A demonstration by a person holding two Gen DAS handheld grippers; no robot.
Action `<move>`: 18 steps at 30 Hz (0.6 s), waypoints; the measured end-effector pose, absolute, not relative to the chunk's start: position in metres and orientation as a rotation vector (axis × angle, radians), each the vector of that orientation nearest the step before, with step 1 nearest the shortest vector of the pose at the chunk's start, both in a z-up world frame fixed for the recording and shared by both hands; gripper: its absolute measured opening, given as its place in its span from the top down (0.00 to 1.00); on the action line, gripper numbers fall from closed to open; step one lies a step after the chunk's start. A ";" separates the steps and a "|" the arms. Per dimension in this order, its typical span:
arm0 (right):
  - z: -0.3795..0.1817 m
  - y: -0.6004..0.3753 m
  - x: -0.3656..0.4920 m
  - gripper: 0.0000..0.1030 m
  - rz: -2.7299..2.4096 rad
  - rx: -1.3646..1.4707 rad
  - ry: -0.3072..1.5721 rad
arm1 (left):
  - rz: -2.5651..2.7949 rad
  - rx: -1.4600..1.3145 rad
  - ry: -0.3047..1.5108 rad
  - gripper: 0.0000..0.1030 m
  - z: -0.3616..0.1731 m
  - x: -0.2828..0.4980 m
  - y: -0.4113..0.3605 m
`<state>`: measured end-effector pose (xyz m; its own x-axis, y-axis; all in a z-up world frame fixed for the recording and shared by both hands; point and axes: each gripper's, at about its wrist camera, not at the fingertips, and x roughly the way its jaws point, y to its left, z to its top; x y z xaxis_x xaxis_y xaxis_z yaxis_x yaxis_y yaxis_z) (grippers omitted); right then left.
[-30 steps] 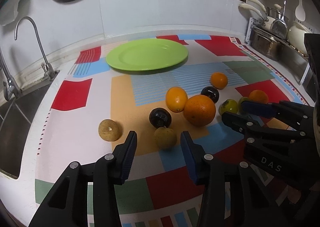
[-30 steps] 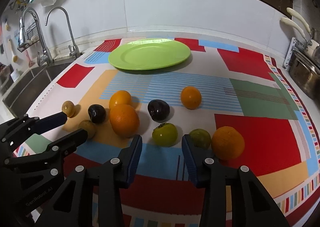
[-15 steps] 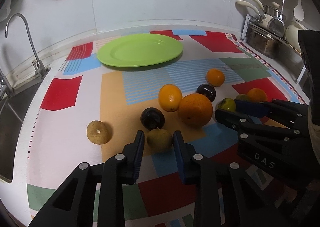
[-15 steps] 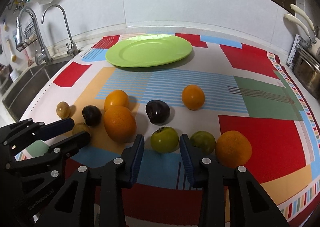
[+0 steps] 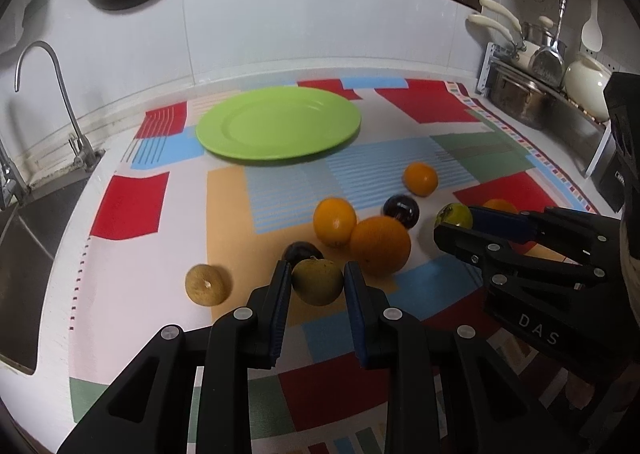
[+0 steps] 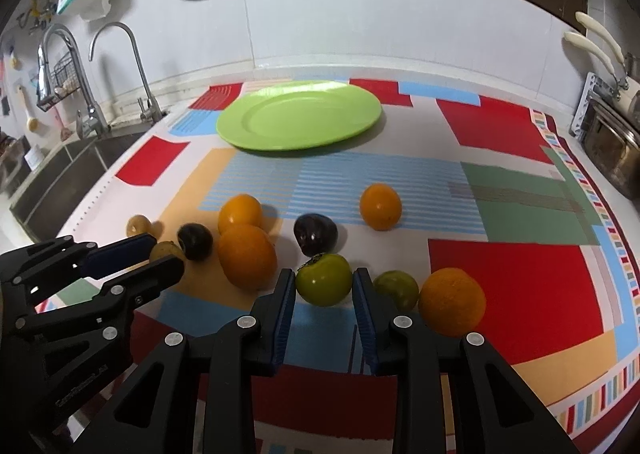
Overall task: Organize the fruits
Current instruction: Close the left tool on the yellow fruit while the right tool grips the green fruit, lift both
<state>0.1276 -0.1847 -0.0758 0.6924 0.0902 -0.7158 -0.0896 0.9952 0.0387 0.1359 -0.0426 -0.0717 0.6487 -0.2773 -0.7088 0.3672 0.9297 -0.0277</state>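
Left wrist: left claw (image 5: 318, 280) angled downward, clamping brownish fruit (image 5: 317, 281); right claw (image 6: 325, 286) closing around green fruit (image 6: 324, 280).

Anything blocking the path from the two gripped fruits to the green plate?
Partly. Two oranges and a dark plum lie between the left gripper's brownish fruit and the plate. Another plum sits ahead of the right gripper's green fruit. Lifting should clear them.

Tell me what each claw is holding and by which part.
Left claw grips the brownish-green fruit by its sides. Right claw is closing on the green persimmon's sides.
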 end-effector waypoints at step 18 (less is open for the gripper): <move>-0.029 -0.160 0.153 0.70 0.179 0.021 0.731 | -0.381 0.129 0.713 0.73 -0.023 0.170 -0.015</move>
<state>0.1529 -0.1602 -0.0292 0.7301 0.1701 -0.6619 -0.1555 0.9845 0.0815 0.1702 -0.0155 -0.0233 0.6914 -0.2961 -0.6590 0.3832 0.9236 -0.0128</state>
